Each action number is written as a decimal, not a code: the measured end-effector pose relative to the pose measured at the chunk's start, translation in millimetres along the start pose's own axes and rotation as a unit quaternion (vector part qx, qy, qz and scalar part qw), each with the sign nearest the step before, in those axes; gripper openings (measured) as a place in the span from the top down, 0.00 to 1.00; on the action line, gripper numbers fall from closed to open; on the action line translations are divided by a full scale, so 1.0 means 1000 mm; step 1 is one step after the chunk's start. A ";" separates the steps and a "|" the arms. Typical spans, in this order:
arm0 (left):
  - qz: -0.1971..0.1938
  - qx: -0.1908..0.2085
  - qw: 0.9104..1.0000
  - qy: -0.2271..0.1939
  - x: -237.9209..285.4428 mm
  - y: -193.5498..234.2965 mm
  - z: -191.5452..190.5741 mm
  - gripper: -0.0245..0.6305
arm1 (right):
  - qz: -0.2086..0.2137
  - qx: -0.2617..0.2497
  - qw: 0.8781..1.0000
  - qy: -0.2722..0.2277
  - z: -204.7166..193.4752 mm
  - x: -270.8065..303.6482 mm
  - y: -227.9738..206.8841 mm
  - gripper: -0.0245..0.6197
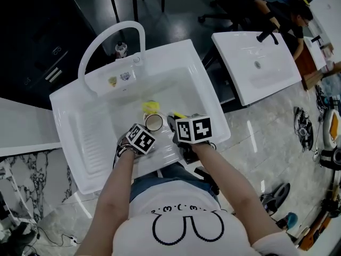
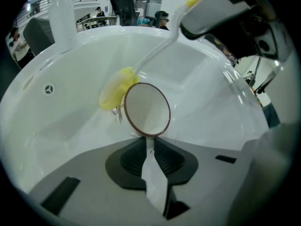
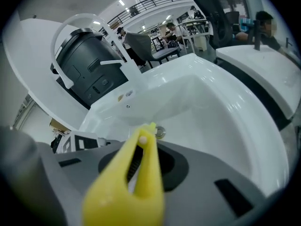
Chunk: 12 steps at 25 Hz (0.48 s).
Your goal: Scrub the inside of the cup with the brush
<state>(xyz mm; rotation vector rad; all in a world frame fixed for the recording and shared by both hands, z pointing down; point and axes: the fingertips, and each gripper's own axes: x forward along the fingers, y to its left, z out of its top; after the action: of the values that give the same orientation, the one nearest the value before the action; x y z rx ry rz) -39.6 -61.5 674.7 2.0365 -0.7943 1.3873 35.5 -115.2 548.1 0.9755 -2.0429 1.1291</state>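
A white cup (image 1: pixel 154 122) with a brown rim lies tilted over the basin of the white sink (image 1: pixel 202 89), its mouth (image 2: pixel 146 108) turned toward the left gripper view. My left gripper (image 2: pixel 149 142) is shut on a white part at the cup's bottom edge, likely its handle. In my right gripper (image 3: pixel 141 161), shut, is the brush's yellow handle (image 3: pixel 136 187). The brush's yellow head (image 2: pixel 116 89) rests against the outside of the cup's rim, at its upper left, not inside it. Its pale stem (image 2: pixel 157 48) runs up to the right gripper (image 1: pixel 178 126).
A curved white faucet (image 1: pixel 106 39) rises at the sink's back left, with small items on the ledge (image 1: pixel 112 81). The drain (image 3: pixel 160 132) lies in the basin floor. A second white basin (image 1: pixel 261 63) stands to the right, a seated person (image 1: pixel 282 12) behind it. Gear litters the floor at right.
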 end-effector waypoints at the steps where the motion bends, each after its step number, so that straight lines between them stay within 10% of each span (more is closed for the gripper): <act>1: -0.010 -0.012 1.000 -0.004 0.000 0.000 -0.001 0.87 | 0.002 0.001 1.000 -0.005 -0.001 -0.005 0.002 0.90; 12: -0.112 -0.181 0.976 -0.048 -0.009 0.007 0.002 0.87 | 0.022 0.015 0.999 -0.036 0.001 -0.029 0.016 0.90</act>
<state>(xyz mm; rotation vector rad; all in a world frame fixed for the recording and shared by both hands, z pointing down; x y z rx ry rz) -46.5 -66.4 666.0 1.8498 -0.7666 0.9471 38.3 -101.4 518.3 1.0040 -2.1184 1.1664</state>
